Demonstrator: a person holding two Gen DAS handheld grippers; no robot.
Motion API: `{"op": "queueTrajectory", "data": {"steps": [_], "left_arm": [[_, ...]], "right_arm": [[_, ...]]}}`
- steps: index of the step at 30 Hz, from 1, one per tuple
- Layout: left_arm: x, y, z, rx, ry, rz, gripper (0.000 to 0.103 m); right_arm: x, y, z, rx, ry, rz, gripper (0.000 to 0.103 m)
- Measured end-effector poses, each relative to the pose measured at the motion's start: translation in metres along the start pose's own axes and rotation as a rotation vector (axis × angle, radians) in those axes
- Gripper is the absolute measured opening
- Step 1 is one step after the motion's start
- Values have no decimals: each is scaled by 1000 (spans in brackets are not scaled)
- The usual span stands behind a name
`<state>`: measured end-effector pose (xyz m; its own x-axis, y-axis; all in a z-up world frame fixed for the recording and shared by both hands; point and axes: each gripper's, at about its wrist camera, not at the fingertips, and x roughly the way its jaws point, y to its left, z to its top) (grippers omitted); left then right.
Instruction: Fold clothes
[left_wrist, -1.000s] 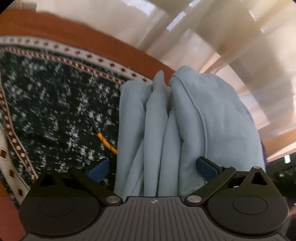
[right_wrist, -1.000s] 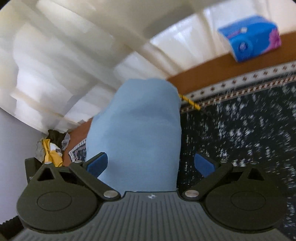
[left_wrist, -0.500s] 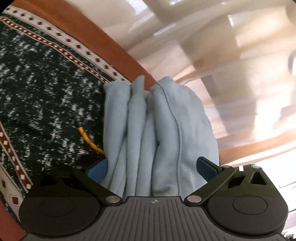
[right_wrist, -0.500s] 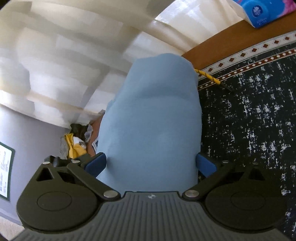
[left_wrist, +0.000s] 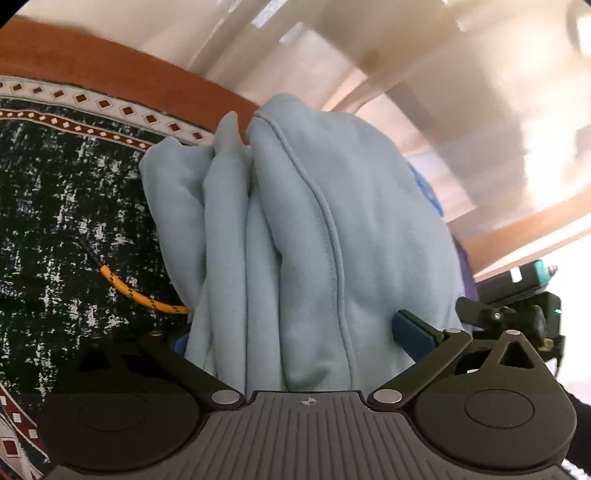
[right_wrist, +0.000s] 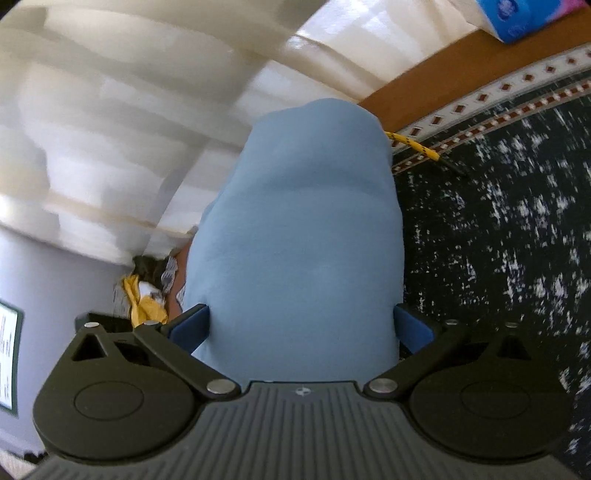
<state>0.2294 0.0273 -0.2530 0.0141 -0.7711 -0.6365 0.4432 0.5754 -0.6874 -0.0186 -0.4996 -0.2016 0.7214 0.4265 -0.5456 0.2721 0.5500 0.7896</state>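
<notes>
A light blue sweatshirt (left_wrist: 295, 229) is bunched in thick folds between the blue pads of my left gripper (left_wrist: 295, 336), which is shut on it. In the right wrist view the same light blue sweatshirt (right_wrist: 306, 240) fills the space between the blue pads of my right gripper (right_wrist: 301, 328), which is shut on it. The cloth hangs over a dark speckled tablecloth (left_wrist: 62, 206), which also shows in the right wrist view (right_wrist: 517, 236). A yellow drawstring (left_wrist: 133, 291) pokes out beside the folds and shows in the right wrist view (right_wrist: 417, 146).
The tablecloth's patterned border (left_wrist: 92, 107) runs along an orange-brown table edge (left_wrist: 122, 74). A blue tissue pack (right_wrist: 524, 14) lies at the far right. A yellow and dark cloth pile (right_wrist: 146, 291) lies at the left. Pale curtains (right_wrist: 129, 110) hang behind.
Both grippers have swung with the sweatshirt still held. The left view has tilted back toward the tablecloth, and the tissue pack has slid toward the right view's top corner.
</notes>
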Motion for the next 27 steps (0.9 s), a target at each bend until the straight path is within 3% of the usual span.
{"op": "queueTrajectory", "data": {"steps": [4,6,9,14,27], "left_arm": [[-9,-8,0,21,1,58,76],[-16,-12,-1,40,-11,92,61],[-27,-22,-4,80,-30,136,47],[-42,-39,-7,131,-52,174,40],[-90,-115,-18,262,-150,66,39]], "right_arm": [[3,6,-1,13,2,-45,102],[3,14,-2,-6,5,-78,94],[-1,26,-4,-38,-11,-117,85],[-10,41,-10,-65,-31,-140,77],[-95,87,-24,-119,-159,-128,74]]}}
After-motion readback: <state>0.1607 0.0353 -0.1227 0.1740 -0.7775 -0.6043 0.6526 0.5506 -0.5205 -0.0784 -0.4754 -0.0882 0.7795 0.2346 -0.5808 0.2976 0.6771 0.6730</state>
